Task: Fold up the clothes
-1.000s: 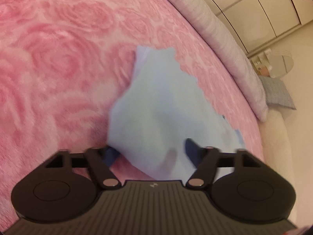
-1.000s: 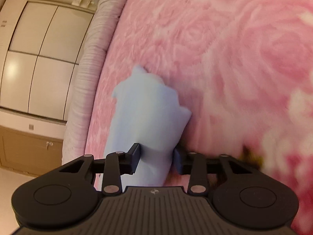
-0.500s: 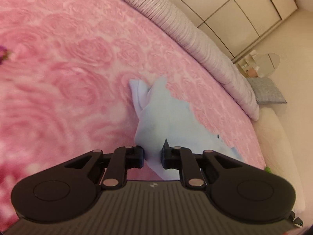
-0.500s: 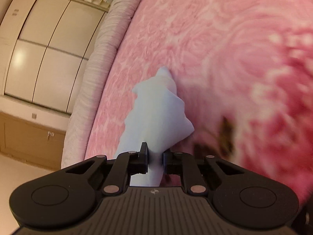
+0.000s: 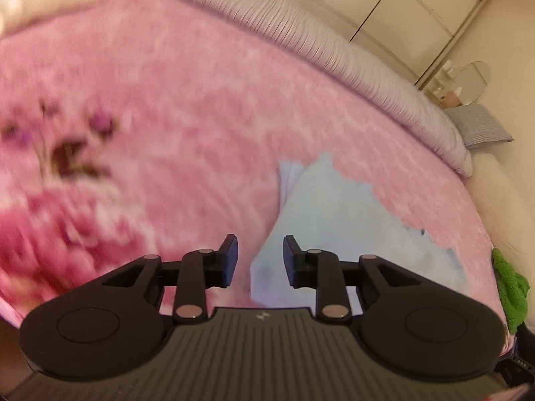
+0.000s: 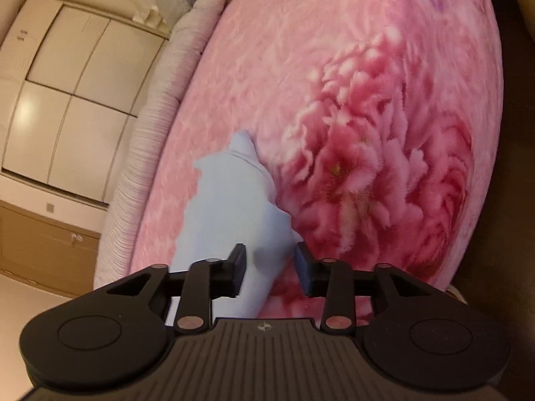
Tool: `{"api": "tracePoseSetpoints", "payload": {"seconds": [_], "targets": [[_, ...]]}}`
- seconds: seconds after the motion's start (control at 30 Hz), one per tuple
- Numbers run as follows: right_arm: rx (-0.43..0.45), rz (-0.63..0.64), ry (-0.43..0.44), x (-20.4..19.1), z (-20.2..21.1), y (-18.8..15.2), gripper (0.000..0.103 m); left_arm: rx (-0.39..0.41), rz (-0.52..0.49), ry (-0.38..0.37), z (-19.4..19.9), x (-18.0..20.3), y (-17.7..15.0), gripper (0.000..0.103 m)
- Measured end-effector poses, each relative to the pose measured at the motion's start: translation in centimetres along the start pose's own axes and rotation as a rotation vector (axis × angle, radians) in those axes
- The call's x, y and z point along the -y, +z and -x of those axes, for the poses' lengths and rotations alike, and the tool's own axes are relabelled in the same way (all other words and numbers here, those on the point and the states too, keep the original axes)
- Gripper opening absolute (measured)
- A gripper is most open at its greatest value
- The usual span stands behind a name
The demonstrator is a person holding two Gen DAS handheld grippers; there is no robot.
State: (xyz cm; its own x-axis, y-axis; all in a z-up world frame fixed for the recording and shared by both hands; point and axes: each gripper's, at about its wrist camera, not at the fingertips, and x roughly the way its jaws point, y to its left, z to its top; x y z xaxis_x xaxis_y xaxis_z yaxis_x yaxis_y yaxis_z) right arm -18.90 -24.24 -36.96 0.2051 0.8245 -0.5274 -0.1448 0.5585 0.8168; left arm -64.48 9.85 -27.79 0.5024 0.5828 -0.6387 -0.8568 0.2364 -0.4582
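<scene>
The supporting surface is a bed covered by a pink rose-patterned blanket [image 5: 187, 77]. A light blue garment [image 5: 337, 220] lies directly on the blanket, near the bed's edge. A ribbed lilac-grey quilt [image 5: 334, 43] runs along the far side. A green cloth [image 5: 511, 290] sits at the blanket's right edge.

Pink floral blanket [image 5: 174, 107]: left half motion-blurred in the left wrist view, dark purple motif [image 5: 67, 147] unreadable. Light blue garment [image 5: 337, 220]: near edge hidden behind the left gripper [image 5: 260, 257] body; its type cannot be told. Green cloth [image 5: 511, 290]: cut off at the right edge. Items beside the round mirror [image 5: 474, 80]: too small to identify.
</scene>
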Motion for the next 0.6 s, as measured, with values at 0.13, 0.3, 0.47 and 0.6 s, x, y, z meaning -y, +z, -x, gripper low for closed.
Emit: {"api": "tracePoseSetpoints", "payload": {"seconds": [0.13, 0.3, 0.47, 0.6], "targets": [[-0.011, -0.054, 0.052, -0.1, -2.0, -1.0, 0.040, -0.044, -0.052, -0.120, -0.1, 2.1, 0.0, 0.024], [0.003, -0.143, 0.080, -0.1, -4.4, -1.1, 0.040, -0.147, -0.112, -0.192, -3.2, 4.3, -1.7, 0.024], [0.000, -0.175, 0.048, -0.4, -6.2, -1.1, 0.046, -0.221, -0.214, -0.240, -6.7, 7.3, -3.0, 0.027], [0.020, -0.163, 0.016, -1.3, -6.8, -1.1, 0.035, -0.238, -0.308, -0.209, -9.1, 9.3, -4.0, 0.034]]}}
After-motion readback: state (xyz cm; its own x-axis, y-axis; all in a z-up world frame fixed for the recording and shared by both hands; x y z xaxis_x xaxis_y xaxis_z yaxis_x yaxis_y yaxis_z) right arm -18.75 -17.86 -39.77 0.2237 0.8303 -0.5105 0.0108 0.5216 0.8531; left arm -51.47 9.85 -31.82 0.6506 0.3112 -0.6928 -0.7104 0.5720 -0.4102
